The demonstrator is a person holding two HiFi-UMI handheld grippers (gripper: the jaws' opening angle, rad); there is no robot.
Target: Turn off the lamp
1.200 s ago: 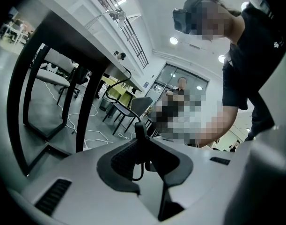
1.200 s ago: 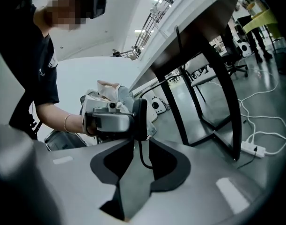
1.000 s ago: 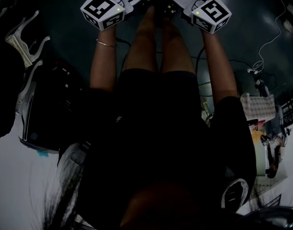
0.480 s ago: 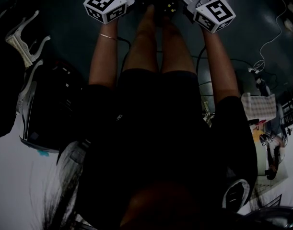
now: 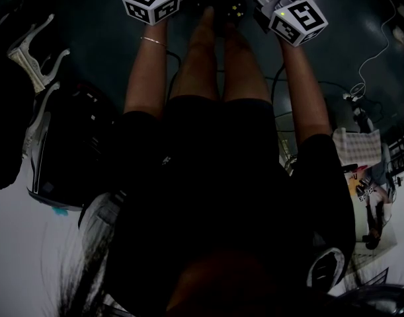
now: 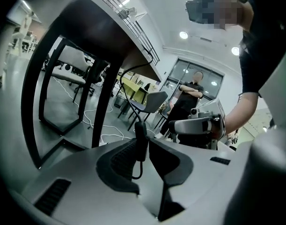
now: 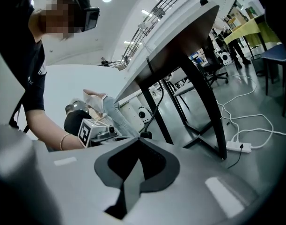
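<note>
left hand-held gripper (image 6: 146,139) clenched on upright cord switch (image 6: 141,132) (long axis vertical), right hand-held gripper (image 7: 139,139) just closed, empty

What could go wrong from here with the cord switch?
Left gripper holds the cord switch only at its tips; a push could slip it free. Right gripper: jaws have just closed on nothing; that narrow tip may miss the switch. Tugging strains the cord.

1. Right gripper (image 7: 140,139): jaws have just closed, tips now together, nothing seen between them.
2. Left gripper (image 6: 144,146), clasping the cord switch (image 6: 141,134): shifted toward the head view's top edge and slightly rightward.
</note>
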